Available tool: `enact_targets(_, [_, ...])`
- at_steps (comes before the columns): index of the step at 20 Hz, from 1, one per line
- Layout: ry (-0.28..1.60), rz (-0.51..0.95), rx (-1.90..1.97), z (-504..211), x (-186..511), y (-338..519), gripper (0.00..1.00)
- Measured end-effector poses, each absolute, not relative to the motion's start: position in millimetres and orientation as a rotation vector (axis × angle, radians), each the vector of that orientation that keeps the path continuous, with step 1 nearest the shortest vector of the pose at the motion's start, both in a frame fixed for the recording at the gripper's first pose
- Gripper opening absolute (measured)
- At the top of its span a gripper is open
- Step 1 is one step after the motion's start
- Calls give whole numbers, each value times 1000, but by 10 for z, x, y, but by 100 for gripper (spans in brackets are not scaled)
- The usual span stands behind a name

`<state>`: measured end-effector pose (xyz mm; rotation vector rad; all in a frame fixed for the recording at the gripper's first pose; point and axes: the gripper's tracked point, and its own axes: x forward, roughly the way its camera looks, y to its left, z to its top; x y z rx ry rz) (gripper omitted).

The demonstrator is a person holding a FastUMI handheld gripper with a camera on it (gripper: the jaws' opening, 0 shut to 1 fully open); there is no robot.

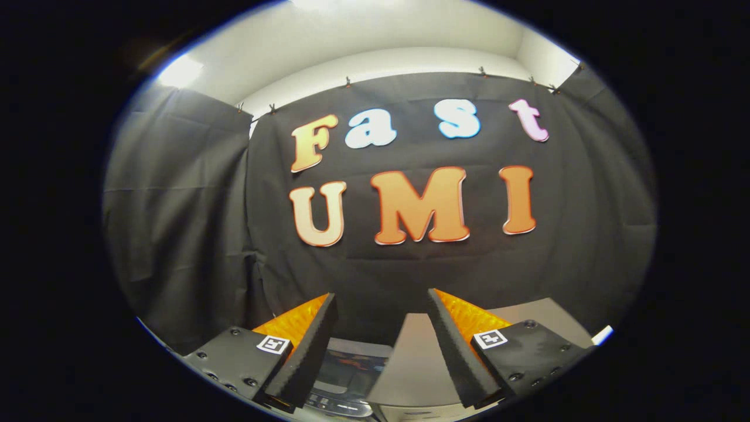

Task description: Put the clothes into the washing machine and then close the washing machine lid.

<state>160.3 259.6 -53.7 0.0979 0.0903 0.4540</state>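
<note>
Gripper view, tool (381, 302) raised level, fingers apart, empty

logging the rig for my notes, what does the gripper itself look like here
The gripper has two wedge-shaped jaws lined with ribbed foam padding on their inner faces. Each sits on a dark, flat mounting block fastened with round screws, and each block carries a small square black-and-white marker tag near the jaw. No cables are visible.

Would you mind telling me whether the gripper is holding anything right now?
Nothing is held: the gripper is open, its fingers apart above the washing machine.
</note>
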Motion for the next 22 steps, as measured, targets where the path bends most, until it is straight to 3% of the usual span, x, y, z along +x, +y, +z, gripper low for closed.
enact_targets(11, [-10, 280, 28, -319, 861, 110, 98])
enact_targets(22, [0, 210, 61, -681, 282, -714, 98])
